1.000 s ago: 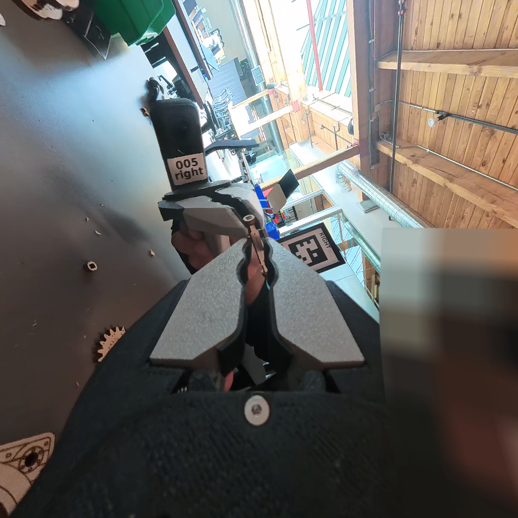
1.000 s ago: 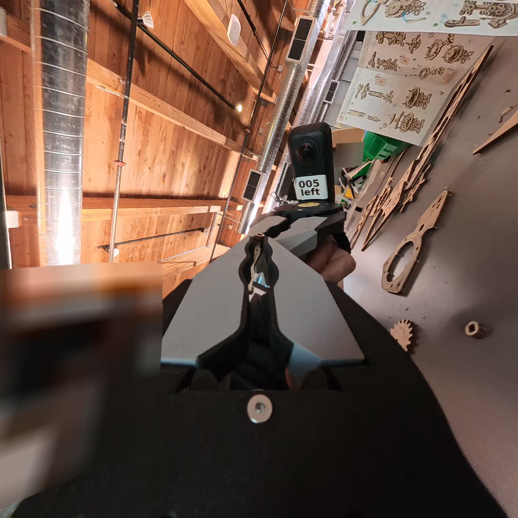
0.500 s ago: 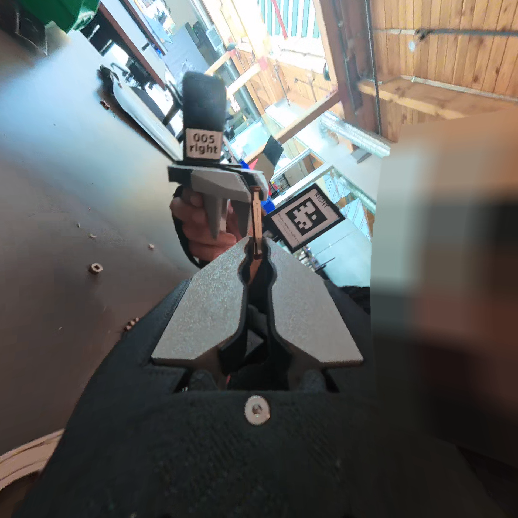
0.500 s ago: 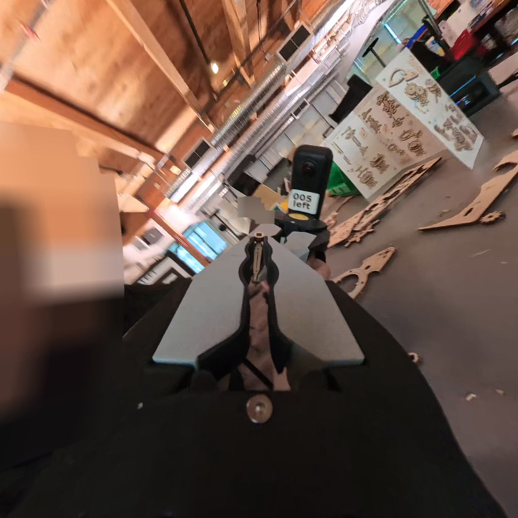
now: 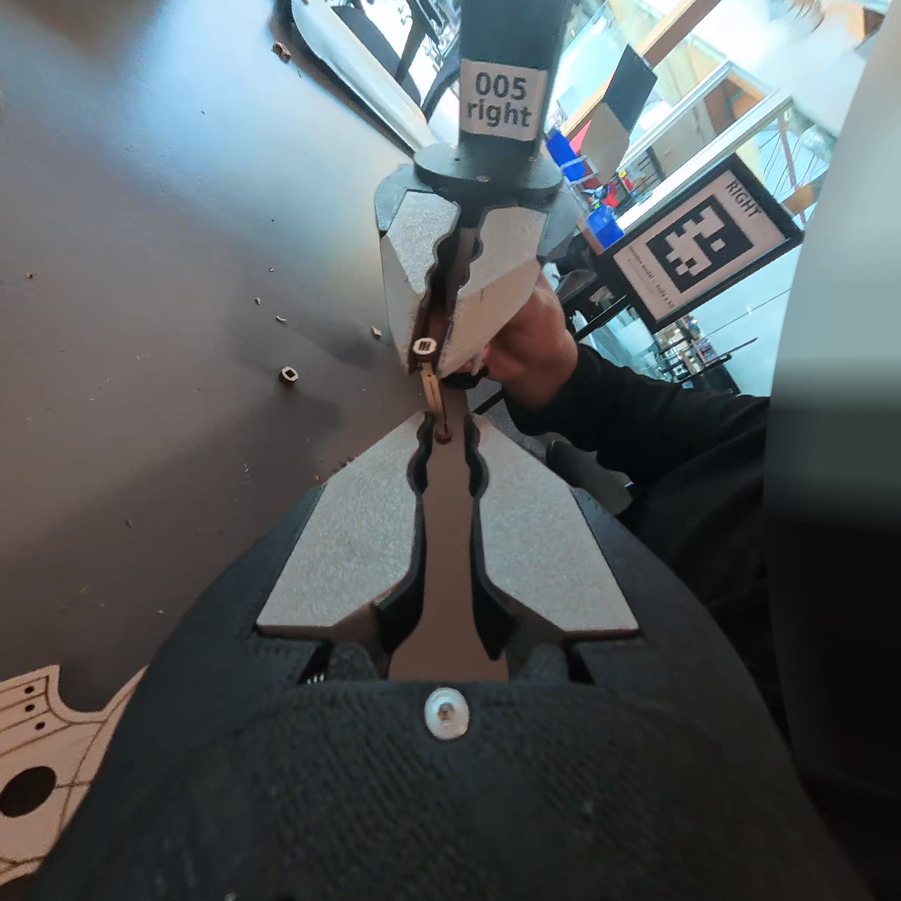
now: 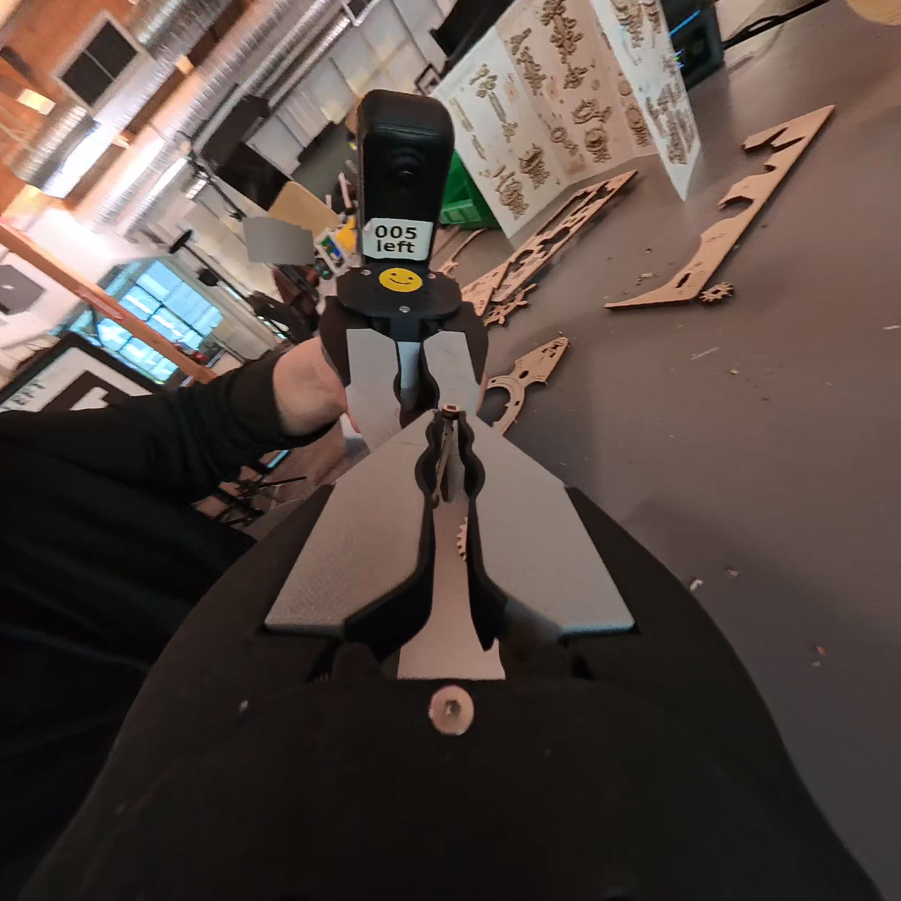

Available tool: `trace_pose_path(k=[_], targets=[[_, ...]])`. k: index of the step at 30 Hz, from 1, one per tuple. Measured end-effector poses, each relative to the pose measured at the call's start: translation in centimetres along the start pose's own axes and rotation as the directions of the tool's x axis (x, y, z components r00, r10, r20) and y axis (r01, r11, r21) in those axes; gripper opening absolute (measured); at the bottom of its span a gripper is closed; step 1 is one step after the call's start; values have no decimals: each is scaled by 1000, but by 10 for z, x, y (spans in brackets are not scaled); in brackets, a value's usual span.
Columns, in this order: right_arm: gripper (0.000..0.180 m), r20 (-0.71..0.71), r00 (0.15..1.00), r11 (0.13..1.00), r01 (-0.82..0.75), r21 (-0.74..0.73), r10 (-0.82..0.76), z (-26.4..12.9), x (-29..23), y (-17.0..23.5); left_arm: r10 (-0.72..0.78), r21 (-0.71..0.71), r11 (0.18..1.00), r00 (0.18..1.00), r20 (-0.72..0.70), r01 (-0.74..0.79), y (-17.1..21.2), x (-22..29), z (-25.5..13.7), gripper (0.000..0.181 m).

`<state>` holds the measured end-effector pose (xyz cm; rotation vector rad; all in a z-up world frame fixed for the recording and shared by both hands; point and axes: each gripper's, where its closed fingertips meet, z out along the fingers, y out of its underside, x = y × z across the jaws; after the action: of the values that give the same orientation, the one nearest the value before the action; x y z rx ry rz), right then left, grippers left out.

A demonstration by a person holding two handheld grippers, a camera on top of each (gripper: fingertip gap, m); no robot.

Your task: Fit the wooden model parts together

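Dark grey tabletop, speckled with wood crumbs, runs under both tools. Nearest the left camera, the left gripper stands spread, its tips flanking the lower end of a thin wooden strip without clamping it; whether the strip brushes one tip I cannot tell. Just beyond, the right gripper is pinching that strip edge-on, with a small square-holed collar at its far end.

The strip looks light, stiff along its length and likely to snap if bent sideways, so I would take it flat-on near the collar, with modest squeeze.

Counted:
- one strip and one collar on it
- two loose square-holed spacers, one close and one far off
- two gears, one seen between the right fingers and one farther out
- at least four cut plywood pieces, the closest being
- one standing instruction sheet
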<state>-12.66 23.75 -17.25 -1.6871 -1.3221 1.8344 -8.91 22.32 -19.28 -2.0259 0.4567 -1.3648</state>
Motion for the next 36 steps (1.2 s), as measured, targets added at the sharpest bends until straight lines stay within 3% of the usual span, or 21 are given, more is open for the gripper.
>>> trace_pose_path(k=[7, 13, 19, 22, 26, 29, 32, 36], targets=[[3, -189, 972, 990, 140, -5, -138, -3, 0, 5, 63, -3, 998, 997, 34, -63, -1, -5, 0, 8], [3, -298, 940, 984, 177, 10, -166, -7, 1, 7, 137, -33, 990, 986, 91, -135, 1, -6, 4, 6], [3, -239, 956, 985, 173, -8, -170, -1, -12, 14, 202, -74, 978, 976, 78, -196, 8, -2, 2, 4], [15, -192, 967, 985, 173, -3, -170, -9, -18, 11, 228, -72, 973, 969, 97, -221, 9, -3, -3, 3], [36, -256, 944, 969, 164, -186, -209, -19, -6, 41, 265, -87, 963, 953, 146, -254, 9, -10, -12, 3], [48, -316, 890, 900, 195, -390, -329, -10, 2, 72, 304, -104, 952, 934, 186, -289, 8, -16, -18, 3], [44, -364, 798, 819, 258, -512, -479, -2, 14, 79, 319, -100, 947, 925, 207, -305, 6, -18, -21, 3], [33, -350, 789, 797, 271, -540, -506, 7, 19, 77, 318, -77, 948, 926, 204, -309, 5, -17, -24, 3]])
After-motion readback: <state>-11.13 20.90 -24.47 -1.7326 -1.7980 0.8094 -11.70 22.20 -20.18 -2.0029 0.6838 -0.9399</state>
